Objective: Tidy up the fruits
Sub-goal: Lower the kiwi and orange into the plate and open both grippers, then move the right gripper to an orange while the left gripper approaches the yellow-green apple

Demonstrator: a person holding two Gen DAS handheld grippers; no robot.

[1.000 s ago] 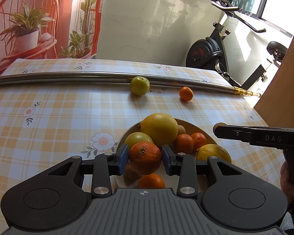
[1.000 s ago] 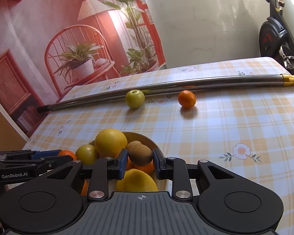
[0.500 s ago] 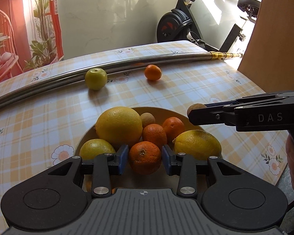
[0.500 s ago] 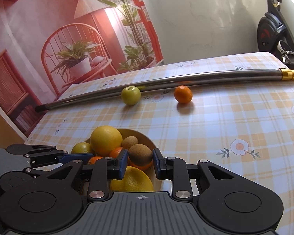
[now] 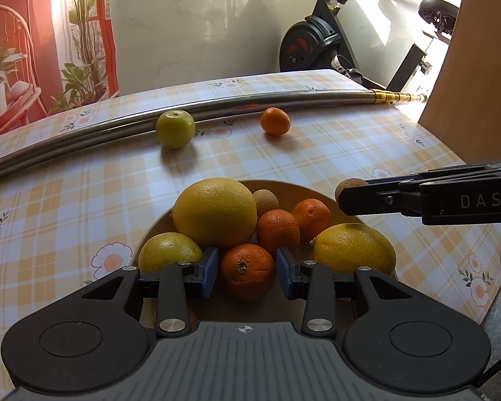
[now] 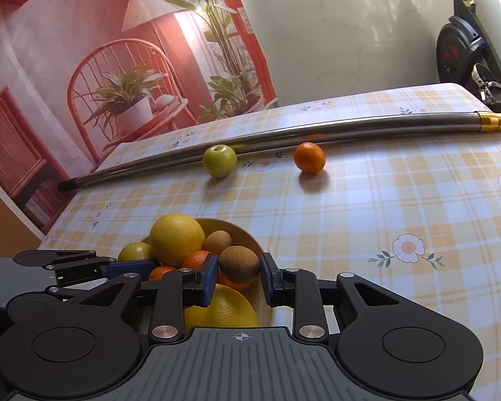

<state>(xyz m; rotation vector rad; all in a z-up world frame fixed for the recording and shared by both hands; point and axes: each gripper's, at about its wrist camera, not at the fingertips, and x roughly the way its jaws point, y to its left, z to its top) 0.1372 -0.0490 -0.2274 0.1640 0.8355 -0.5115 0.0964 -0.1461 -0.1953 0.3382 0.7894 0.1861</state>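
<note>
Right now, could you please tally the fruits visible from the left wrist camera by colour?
Orange mandarins: 4
Yellow citrus: 3
Brown kiwis: 2
Green apple: 1
Total: 10

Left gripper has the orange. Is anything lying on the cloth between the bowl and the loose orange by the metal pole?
Nothing visible. The cloth between the bowl and the loose orange is bare. The green apple sits off to the left, and the pole lies behind both. The left gripper holds its orange.
</note>
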